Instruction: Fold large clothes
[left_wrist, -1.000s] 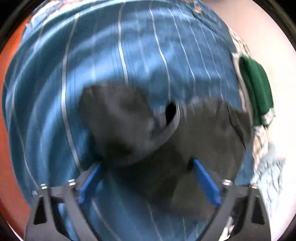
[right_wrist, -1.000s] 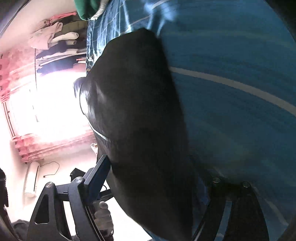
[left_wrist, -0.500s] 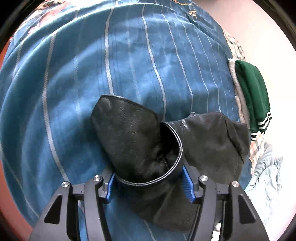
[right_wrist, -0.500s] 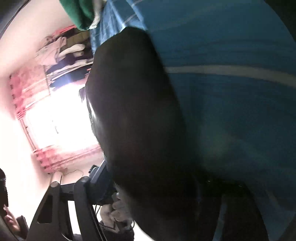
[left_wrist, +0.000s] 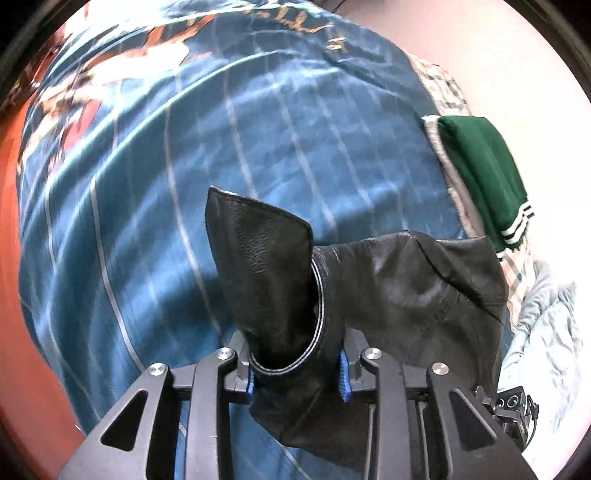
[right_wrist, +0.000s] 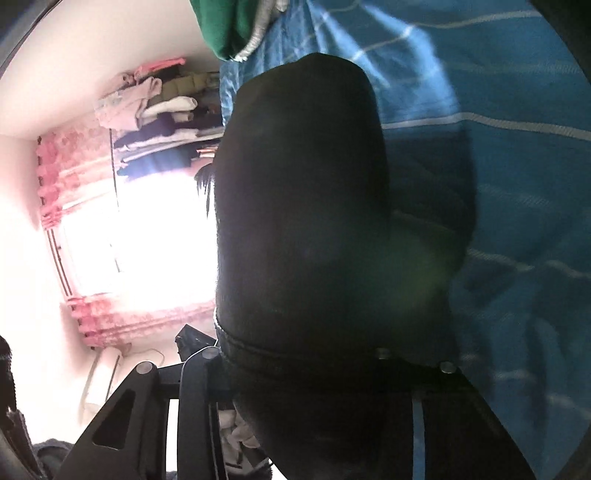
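Leather is bunching between the blue-padded fingers (left_wrist: 343, 373) of the left hand-held gripper (left_wrist: 295, 373), whose jaws are standing narrow and pinching a stitched hem of the black leather garment (left_wrist: 388, 295). From that pinch one flap is rising upright to a squared edge, and the rest is spreading away to the right and hanging down below the jaws, just above the bed. In the right wrist view the right hand-held gripper (right_wrist: 295, 354) is sitting close under the same garment (right_wrist: 303, 206), which is filling the middle of the picture as a dark mass; the hem is running across the jaws, and they appear to be gripping it (the fingertips themselves are hidden by the cloth).

Beyond the garment the blue striped bedspread (left_wrist: 184, 206) is lying across the bed, its pale lines curving away, with an orange and white printed patch towards its far left corner. At the right edge of the bedspread a folded green garment (left_wrist: 484, 173) with white stripes is resting on checked fabric, and nearer a pale crumpled cloth (left_wrist: 546, 332) is lying beside it.

Farther off, in the right wrist view, a bright window with pink curtains (right_wrist: 74, 184) is glaring, and stacked folded clothes (right_wrist: 155, 122) are sitting near it.
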